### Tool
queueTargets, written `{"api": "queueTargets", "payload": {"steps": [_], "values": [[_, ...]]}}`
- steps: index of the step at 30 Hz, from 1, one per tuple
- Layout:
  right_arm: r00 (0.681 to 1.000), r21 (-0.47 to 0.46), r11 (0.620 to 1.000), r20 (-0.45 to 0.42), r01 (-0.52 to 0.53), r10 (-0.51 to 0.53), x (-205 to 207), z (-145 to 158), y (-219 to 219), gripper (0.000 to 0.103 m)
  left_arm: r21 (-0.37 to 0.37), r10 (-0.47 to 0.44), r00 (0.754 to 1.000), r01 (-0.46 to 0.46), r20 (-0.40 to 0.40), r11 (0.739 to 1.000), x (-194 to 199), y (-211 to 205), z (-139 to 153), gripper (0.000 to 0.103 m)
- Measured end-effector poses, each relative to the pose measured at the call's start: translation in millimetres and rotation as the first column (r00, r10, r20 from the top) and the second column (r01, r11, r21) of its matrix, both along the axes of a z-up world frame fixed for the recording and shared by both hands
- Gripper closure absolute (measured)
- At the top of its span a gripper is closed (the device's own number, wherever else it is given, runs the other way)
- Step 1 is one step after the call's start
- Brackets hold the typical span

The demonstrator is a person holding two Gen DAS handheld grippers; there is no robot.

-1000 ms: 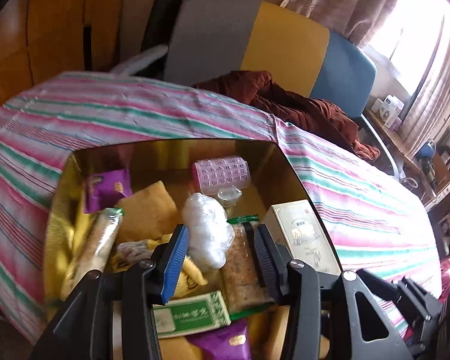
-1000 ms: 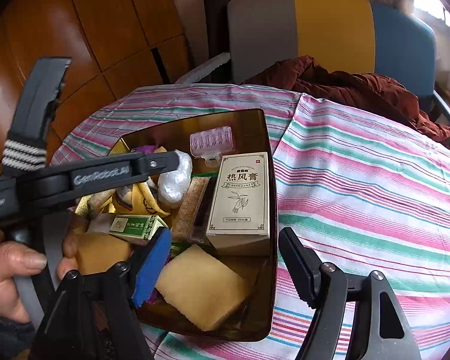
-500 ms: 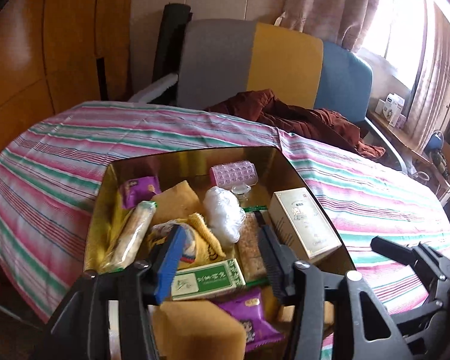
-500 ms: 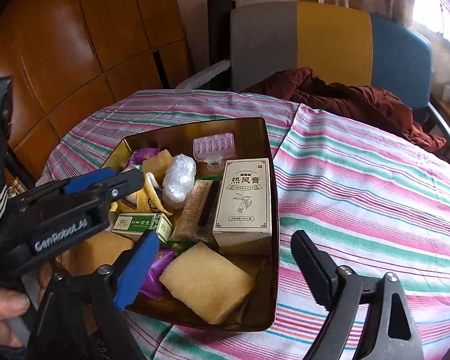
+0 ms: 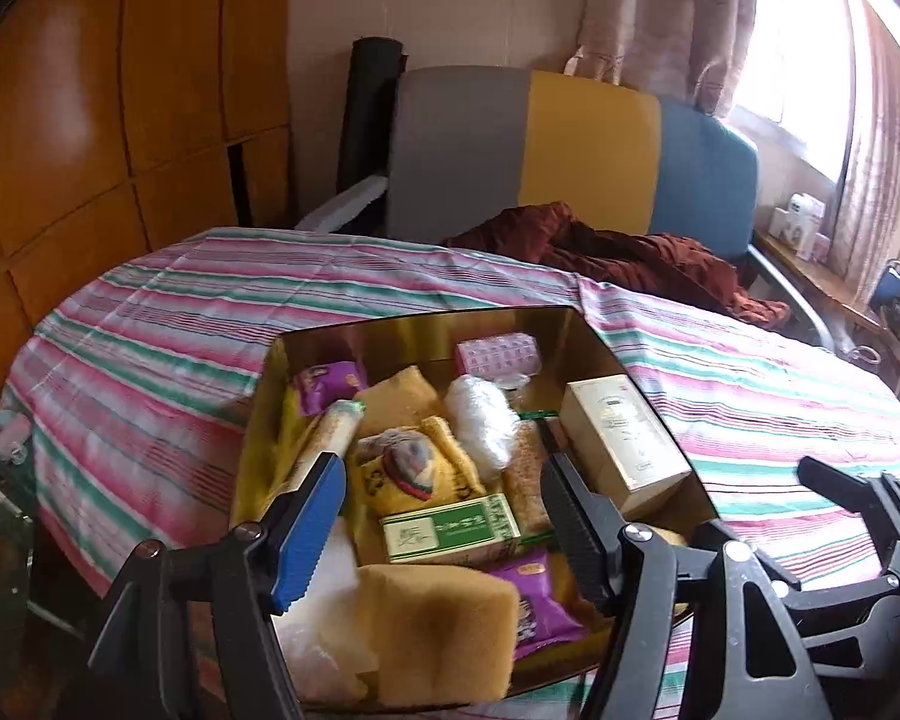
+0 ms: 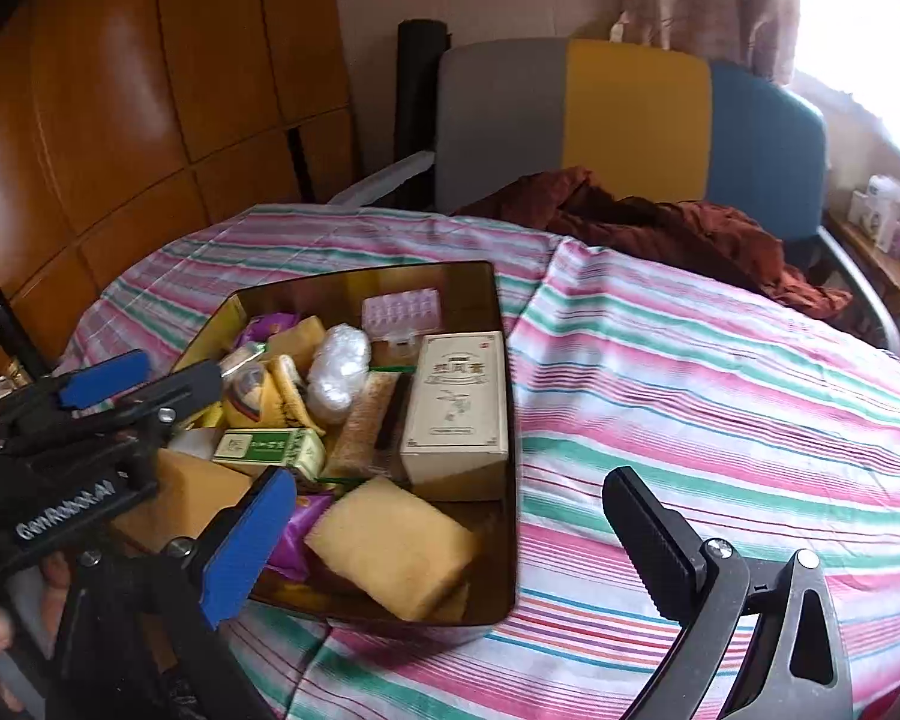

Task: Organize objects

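A gold tin (image 5: 426, 324) (image 6: 504, 420) stands on the striped tablecloth, full of items: a cream box (image 5: 621, 432) (image 6: 456, 402), a green box (image 5: 447, 528) (image 6: 267, 447), yellow sponges (image 5: 438, 630) (image 6: 390, 546), a white plastic wad (image 5: 480, 420) (image 6: 339, 369), a pink pill case (image 5: 498, 351) (image 6: 401, 309), purple packets and a yellow pouch (image 5: 408, 468). My left gripper (image 5: 444, 522) is open and empty above the tin's near end. My right gripper (image 6: 450, 546) is open and empty, over the tin's near right corner.
The round table's striped cloth (image 6: 690, 372) spreads to the right of the tin. A grey, yellow and blue sofa (image 5: 570, 144) with a dark red garment (image 5: 618, 252) stands behind. Wooden panels (image 5: 90, 120) line the left wall. The table edge falls off at the left.
Both grippers have drawn back and risen from the tin, so it looks smaller and farther. Both stay open and empty. The items in the tin have not moved.
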State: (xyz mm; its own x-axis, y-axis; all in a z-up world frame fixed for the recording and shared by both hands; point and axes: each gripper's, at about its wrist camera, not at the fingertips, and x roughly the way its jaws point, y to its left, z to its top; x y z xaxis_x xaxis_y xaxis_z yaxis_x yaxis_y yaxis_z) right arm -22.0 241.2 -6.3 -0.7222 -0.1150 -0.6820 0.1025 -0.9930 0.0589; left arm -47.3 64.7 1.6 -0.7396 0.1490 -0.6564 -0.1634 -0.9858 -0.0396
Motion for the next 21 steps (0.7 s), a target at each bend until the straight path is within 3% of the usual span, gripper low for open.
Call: {"api": "queueTargets", "payload": {"steps": [4, 9, 21], "values": [[0.999, 0.065, 0.997, -0.023, 0.038, -0.036, 6, -1, -1, 0.0, -0.021, 0.036, 0.999, -0.036, -0.013, 0.999, 9, -4, 2, 0.034], [0.998, 0.075, 0.996, -0.032, 0.05, -0.048, 9, -3, 0, 0.0, -0.112, 0.135, 0.991, -0.137, -0.023, 0.984, 19, -6, 3, 0.034], [0.999, 0.0, 1.0, -0.031, 0.03, -0.03, 18, 1, -3, 0.0, -0.032, 0.135, 0.99, -0.136, -0.05, 0.99, 45, -16, 9, 0.034]]}}
